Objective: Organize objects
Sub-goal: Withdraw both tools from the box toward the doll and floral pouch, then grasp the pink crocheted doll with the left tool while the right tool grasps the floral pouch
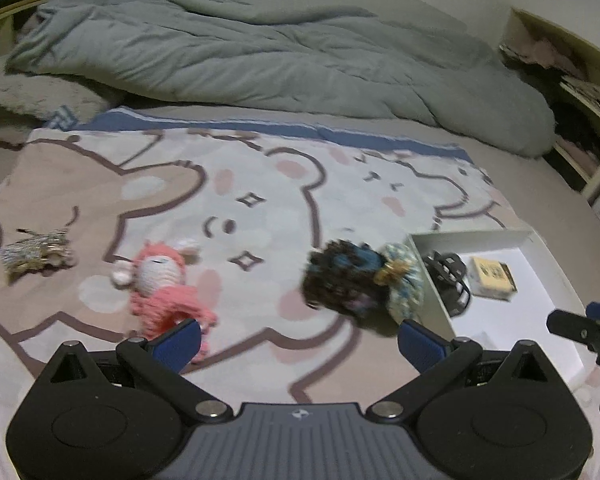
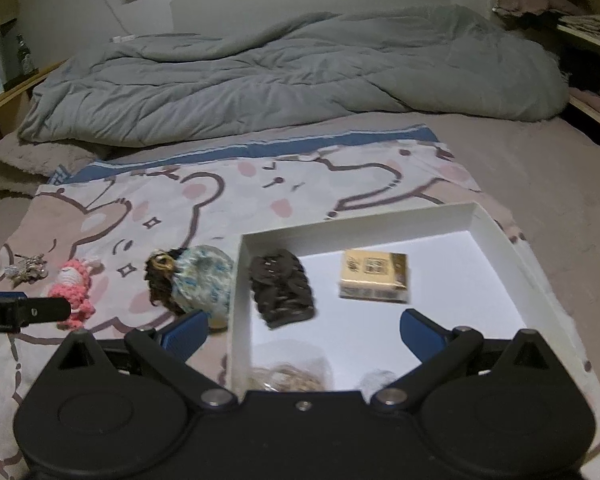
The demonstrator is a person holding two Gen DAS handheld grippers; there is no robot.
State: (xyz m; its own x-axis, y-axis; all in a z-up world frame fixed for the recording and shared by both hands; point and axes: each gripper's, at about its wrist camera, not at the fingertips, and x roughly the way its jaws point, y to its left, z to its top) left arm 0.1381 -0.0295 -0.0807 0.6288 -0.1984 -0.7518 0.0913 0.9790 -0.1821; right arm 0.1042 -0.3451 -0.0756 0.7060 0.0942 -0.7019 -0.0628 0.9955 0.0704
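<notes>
- Left gripper (image 1: 298, 344): jaws wide apart, holding nothing. Right gripper (image 2: 304, 334): also spread wide and empty, hovering over the near part of the white box (image 2: 496, 224).
- Step in hand, my read: pick up a loose item from the bear-print blanket (image 1: 260, 184) and drop it in the box. Likeliest target is the scrunchie bundle (image 1: 360, 280), a dark blue-black one and a pale blue-white one pressed together with a gold tie between them.
- Bundle sits just ahead of the left gripper's right fingertip, touching or nearly touching the box's outer wall. Can't tell which.
- To do it well: shift the left gripper right so the bundle is centred between the fingers, come down from above, and close across both pieces. Soft fabric, so close fully; a shallow pinch may lift only one.
- Watch the right finger: the box wall is close, so it could snag or shove the box.
- Pink crochet doll (image 1: 160, 280) lies just beyond the left fingertip; a silvery-gold hair piece (image 1: 36, 254) sits well off to the left of it.
- Already in the box: a dark hair claw (image 2: 282, 292), ahead between the right gripper's fingers, and a small tan carton (image 2: 374, 276), ahead of the right fingertip. Blurry items at the near edge are unidentifiable.
</notes>
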